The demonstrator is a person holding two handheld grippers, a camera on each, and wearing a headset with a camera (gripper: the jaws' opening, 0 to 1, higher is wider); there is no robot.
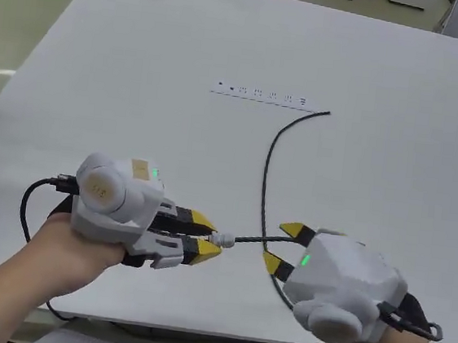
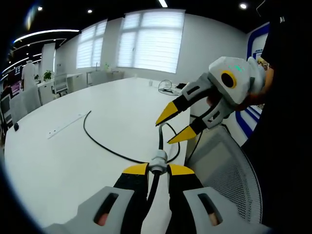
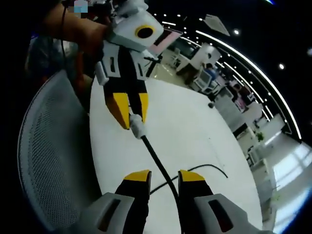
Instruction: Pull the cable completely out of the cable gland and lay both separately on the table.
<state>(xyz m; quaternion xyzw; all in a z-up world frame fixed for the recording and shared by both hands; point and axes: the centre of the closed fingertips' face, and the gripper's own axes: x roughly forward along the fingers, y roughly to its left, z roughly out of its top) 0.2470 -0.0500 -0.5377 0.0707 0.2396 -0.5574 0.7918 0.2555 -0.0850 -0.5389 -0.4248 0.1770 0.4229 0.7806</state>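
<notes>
- Head view: left gripper clamps the cable gland above the table's near edge.
- Cable runs from it between the right gripper's parted jaws, along the line joining both grippers.

L gripper tips pinch white cable gland, black cable thru it. Cable runs up btwn spread jaws of R gripper, other end curving across white table near power strip.
</notes>
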